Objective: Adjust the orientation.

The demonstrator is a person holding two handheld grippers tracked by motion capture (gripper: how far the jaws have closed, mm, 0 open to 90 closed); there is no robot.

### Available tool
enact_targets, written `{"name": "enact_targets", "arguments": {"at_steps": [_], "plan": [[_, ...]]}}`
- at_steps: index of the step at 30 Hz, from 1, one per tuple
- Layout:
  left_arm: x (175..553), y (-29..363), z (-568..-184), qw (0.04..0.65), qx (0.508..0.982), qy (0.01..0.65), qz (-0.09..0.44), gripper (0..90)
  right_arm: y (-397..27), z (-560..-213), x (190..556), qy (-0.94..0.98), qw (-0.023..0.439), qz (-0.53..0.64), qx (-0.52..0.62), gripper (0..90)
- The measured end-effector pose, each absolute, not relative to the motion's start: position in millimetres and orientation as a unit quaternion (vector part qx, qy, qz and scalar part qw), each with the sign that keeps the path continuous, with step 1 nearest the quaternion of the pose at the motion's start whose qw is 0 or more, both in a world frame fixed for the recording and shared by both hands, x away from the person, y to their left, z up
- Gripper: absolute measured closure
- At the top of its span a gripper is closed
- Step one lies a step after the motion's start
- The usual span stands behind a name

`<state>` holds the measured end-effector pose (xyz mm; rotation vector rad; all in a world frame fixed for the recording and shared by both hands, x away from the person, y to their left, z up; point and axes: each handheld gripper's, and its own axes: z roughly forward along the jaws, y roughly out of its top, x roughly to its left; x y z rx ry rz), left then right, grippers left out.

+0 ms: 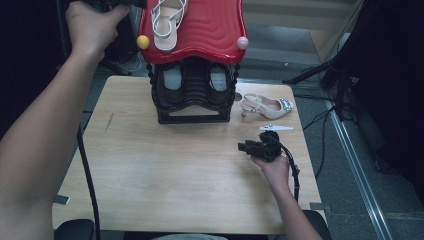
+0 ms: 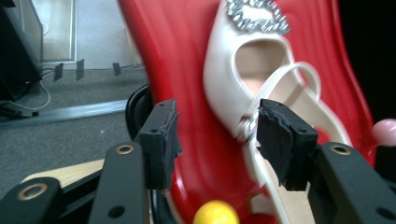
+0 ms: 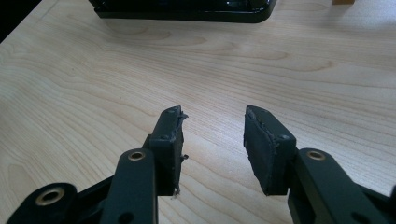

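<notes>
A white strappy sandal (image 1: 167,22) lies on the red wavy top (image 1: 210,25) of a black shoe rack. In the left gripper view my left gripper (image 2: 217,121) hangs just over that top with its jaws apart. The sandal (image 2: 224,84), with a jewelled buckle, lies beyond the right pad (image 2: 280,140), and its thin strap passes close to that pad. Nothing is pinched between the pads. My right gripper (image 1: 245,146) rests low over the wooden table (image 1: 150,170), open and empty (image 3: 212,116). A second white heeled shoe (image 1: 267,106) lies on the table right of the rack.
Two dark shoes (image 1: 172,80) sit on the rack's lower black shelf. A yellow ball (image 1: 143,41) and a pink ball (image 1: 242,42) cap the red top's front corners. A small white piece (image 1: 276,128) lies by the right gripper. Cables and stands crowd the floor at right.
</notes>
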<state>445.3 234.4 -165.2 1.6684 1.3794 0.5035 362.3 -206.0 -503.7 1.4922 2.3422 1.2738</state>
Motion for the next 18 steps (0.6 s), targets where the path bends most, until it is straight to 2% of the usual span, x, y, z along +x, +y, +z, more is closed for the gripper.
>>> {"name": "enact_targets", "arguments": {"at_steps": [11, 14, 18], "plan": [[439, 263, -198, 0.436, 0.665, 0.576, 0.191, 46.2, -205, -504, 361, 0.775, 0.067, 0.415, 0.471, 58.3], [438, 270, -208, 0.438, 0.661, 0.581, 0.183, 46.1, -204, -504, 360, 0.782, 0.084, 0.407, 0.464, 60.2], [436, 277, -221, 0.448, 0.653, 0.587, 0.166, 46.2, -203, -506, 360, 0.785, 0.076, 0.4, 0.467, 63.2]]}}
